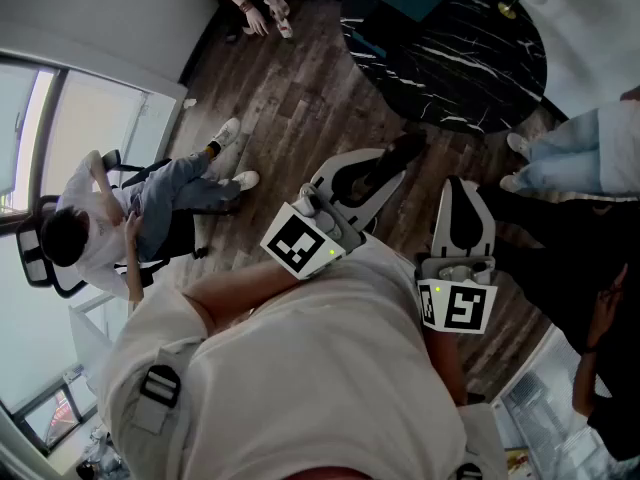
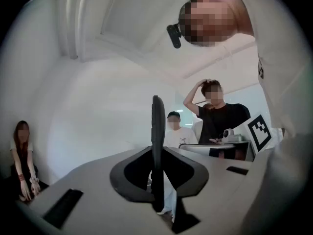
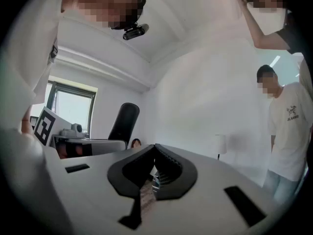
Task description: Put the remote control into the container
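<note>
Left claw clamped on the remote control, a slim dark bar whose far end sticks out past the jaw tips. Left gripper view shows it edge-on, standing upright between the jaws. Right claw closed, jaws meeting at the tips, nothing between them. It sits just right of the left claw. Both are held near the person's white shirt, above the dark wood floor. Round black marbled table at far right, well apart from both claws. Seated person in an office chair at left. Another person's legs in pale jeans at the right edge.
</note>
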Demonstrator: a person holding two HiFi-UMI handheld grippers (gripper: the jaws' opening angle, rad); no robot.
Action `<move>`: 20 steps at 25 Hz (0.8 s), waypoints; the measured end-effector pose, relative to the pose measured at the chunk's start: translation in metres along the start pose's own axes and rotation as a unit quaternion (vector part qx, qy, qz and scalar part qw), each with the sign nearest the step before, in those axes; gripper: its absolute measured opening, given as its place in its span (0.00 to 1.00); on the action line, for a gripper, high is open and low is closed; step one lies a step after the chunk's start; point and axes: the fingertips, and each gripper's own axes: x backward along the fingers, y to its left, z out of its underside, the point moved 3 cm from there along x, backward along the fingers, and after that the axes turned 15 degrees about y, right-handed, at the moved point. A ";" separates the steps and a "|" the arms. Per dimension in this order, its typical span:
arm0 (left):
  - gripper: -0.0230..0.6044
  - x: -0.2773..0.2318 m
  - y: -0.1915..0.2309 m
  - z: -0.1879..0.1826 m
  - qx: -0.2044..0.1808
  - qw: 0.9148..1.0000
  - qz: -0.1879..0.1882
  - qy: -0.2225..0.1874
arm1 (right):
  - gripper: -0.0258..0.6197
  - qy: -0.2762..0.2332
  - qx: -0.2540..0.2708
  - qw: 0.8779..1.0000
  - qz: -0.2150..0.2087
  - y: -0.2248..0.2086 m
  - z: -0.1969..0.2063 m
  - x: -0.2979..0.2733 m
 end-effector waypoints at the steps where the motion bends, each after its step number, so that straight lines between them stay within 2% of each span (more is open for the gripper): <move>1: 0.14 0.001 0.001 0.002 0.001 1.000 0.001 0.004 | 0.06 -0.001 -0.004 1.000 0.001 0.002 0.001 -0.003; 10: 0.14 0.000 0.005 0.003 -0.004 1.000 0.007 0.012 | 0.06 -0.007 -0.008 1.000 0.006 0.006 -0.001 -0.006; 15: 0.14 -0.009 -0.006 0.005 -0.012 0.999 0.020 0.023 | 0.06 -0.011 -0.035 0.999 -0.002 -0.004 0.003 0.002; 20: 0.14 -0.018 -0.028 0.009 -0.016 0.999 0.033 0.028 | 0.06 -0.012 -0.045 0.999 0.008 -0.014 0.012 0.017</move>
